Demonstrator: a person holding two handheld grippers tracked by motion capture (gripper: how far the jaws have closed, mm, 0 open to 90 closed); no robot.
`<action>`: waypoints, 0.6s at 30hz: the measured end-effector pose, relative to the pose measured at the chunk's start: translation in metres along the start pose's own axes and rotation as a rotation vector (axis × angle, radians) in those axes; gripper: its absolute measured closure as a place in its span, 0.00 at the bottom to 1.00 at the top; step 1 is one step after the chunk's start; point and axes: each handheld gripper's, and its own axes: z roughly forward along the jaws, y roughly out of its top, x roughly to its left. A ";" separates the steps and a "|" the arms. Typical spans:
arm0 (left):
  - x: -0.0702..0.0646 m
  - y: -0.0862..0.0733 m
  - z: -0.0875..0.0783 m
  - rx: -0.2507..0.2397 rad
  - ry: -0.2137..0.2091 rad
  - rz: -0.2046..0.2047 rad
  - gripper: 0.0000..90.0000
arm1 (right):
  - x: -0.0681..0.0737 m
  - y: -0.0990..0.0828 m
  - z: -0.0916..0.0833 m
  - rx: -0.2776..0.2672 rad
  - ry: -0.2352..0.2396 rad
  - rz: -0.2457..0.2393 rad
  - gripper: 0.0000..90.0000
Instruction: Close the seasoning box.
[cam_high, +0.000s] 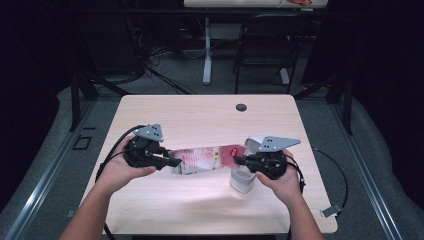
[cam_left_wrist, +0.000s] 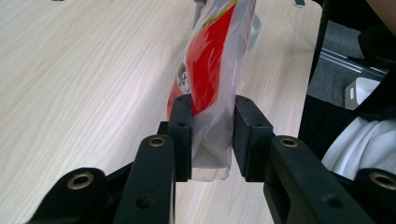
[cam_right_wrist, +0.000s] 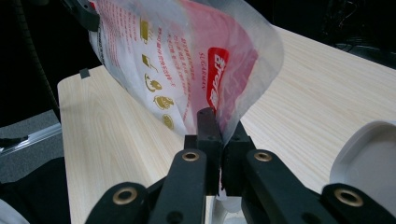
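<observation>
While both hands rest low over the bench (cam_high: 200, 115), a red-and-white plastic bag (cam_high: 205, 159) hangs stretched between the two grippers, clear of the bench surface.

The left gripper (cam_high: 172, 162) has its jaws clamped on one end of the bag. In the left gripper view, the folded white end of the bag (cam_left_wrist: 212, 140) sits between the two pads, and the red printed portion extends straight ahead from the jaws, away from the camera.

The right gripper (cam_high: 239, 160) has its jaws together on the opposite end. In the right gripper view, the two pads meet on a thin edge of the bag (cam_right_wrist: 187, 70), and the bag billows up and ahead of the jaws, with printed text and icons visible on its white face.

A clear container with an open white lid (cam_high: 242, 180) stands on the bench just below the right gripper's jaws. In the right gripper view its white lid (cam_right_wrist: 369, 158) lies to the right of the jaws.
</observation>
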 end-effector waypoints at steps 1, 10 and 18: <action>0.000 0.000 0.000 0.000 0.000 0.001 0.79 | 0.000 0.000 0.000 0.000 0.002 0.000 0.99; 0.001 0.002 -0.001 -0.007 0.000 0.002 0.80 | 0.000 0.000 0.000 -0.002 -0.001 0.002 0.99; 0.000 0.005 -0.001 -0.011 -0.001 0.004 0.80 | -0.002 -0.001 -0.001 -0.003 -0.002 0.006 0.99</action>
